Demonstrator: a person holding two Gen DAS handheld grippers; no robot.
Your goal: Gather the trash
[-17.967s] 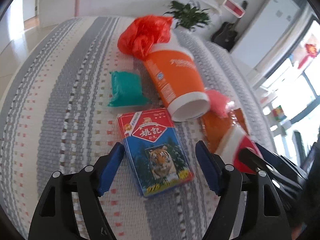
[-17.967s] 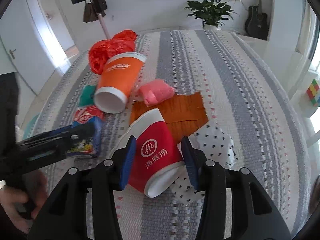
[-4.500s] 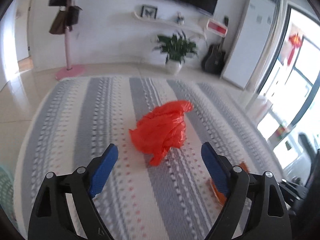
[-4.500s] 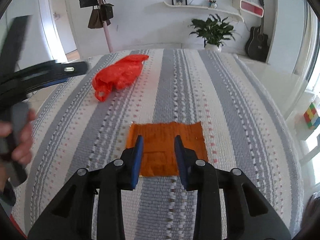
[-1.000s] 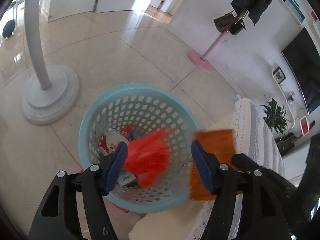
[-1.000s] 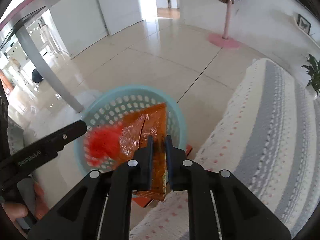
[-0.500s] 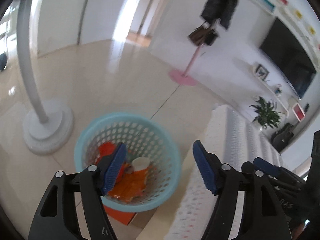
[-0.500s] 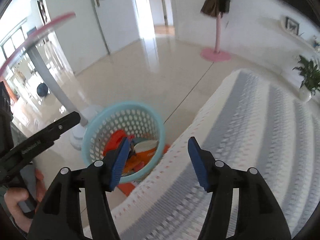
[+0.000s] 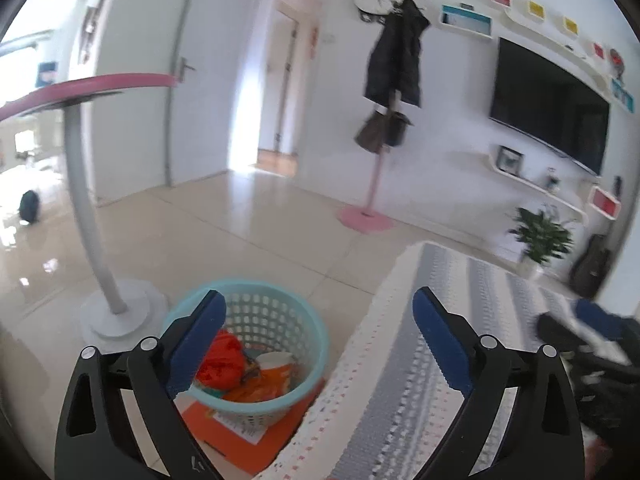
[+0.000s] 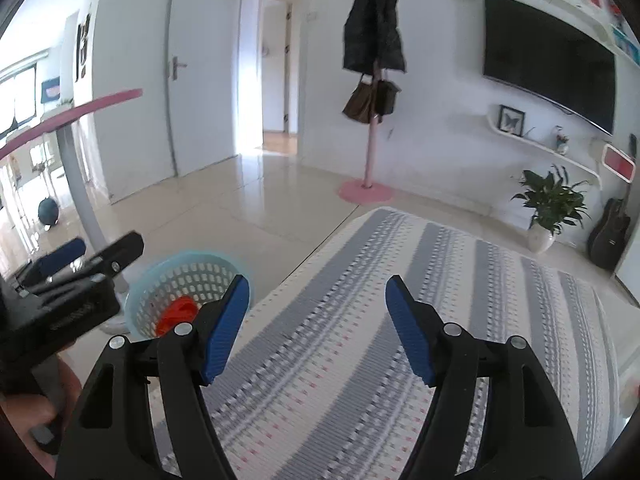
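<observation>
A light blue perforated basket point(image 9: 304, 320) stands on the floor beside the striped table edge. It holds a crumpled red plastic bag point(image 9: 220, 364), an orange wrapper point(image 9: 260, 390) and a cup rim point(image 9: 276, 360). My left gripper point(image 9: 320, 340) is open and empty above the basket and table edge. My right gripper point(image 10: 318, 324) is open and empty over the striped cloth point(image 10: 400, 360). The basket point(image 10: 176, 276) and red bag point(image 10: 178, 314) also show in the right wrist view, left of the gripper. The left gripper's body point(image 10: 68, 280) shows there at far left.
An orange sheet point(image 9: 240, 436) lies under the basket. A white pedestal with a pink top point(image 9: 80, 184) stands left of the basket. A coat stand point(image 10: 372, 120), a potted plant point(image 10: 548, 204) and a guitar point(image 10: 608, 236) are further off. The right gripper's body point(image 9: 592, 336) shows blurred at right.
Both grippers have lifted and tilted up away from the basket, towards the room and table. One second ago the red bag and orange wrapper were dropping into the basket; now both jaws are empty.
</observation>
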